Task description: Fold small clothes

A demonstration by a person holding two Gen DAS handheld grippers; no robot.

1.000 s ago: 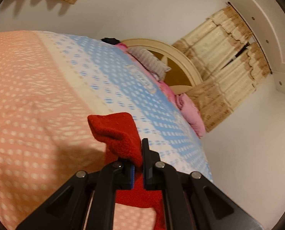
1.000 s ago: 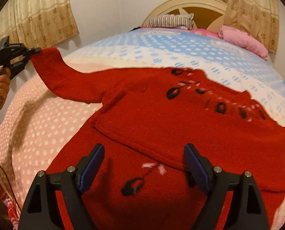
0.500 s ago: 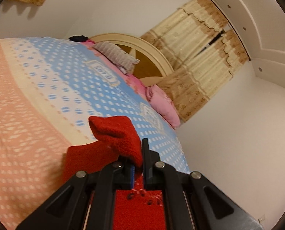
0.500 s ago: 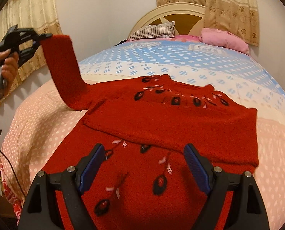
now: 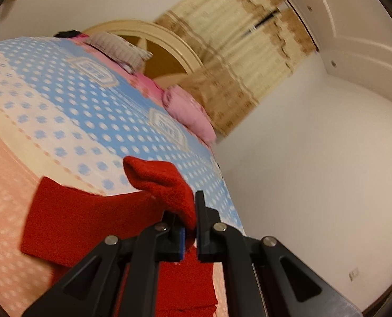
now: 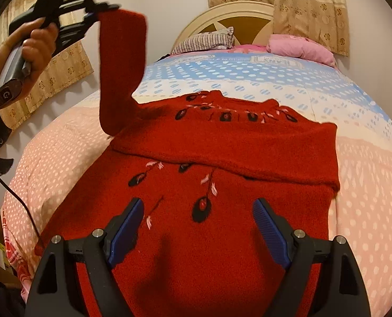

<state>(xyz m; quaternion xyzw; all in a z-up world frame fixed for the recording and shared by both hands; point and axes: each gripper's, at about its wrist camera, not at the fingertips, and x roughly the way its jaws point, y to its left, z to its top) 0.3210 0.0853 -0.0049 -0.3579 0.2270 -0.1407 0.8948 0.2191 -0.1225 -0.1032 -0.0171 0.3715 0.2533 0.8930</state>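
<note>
A red knit sweater [image 6: 222, 158] with dark flower embroidery lies flat on the bed, one sleeve folded across its chest. My left gripper [image 5: 189, 233] is shut on the cuff of the other sleeve [image 5: 164, 185]. In the right wrist view the left gripper [image 6: 90, 13] holds that sleeve [image 6: 122, 66] high above the sweater's left side. My right gripper [image 6: 198, 227] is open and empty, hovering over the sweater's lower body.
The bed has a dotted peach, cream and blue cover [image 6: 367, 171]. A striped pillow [image 6: 206, 39] and pink bedding [image 6: 301, 47] lie by the cream headboard [image 6: 238, 13]. Curtains [image 6: 301, 0] hang behind. A white wall [image 5: 314, 185] stands beside the bed.
My left gripper has lifted the sleeve cuff from near the bed to high above the sweater and swung toward its body. My right gripper has stayed open while its view shifted over the sweater.
</note>
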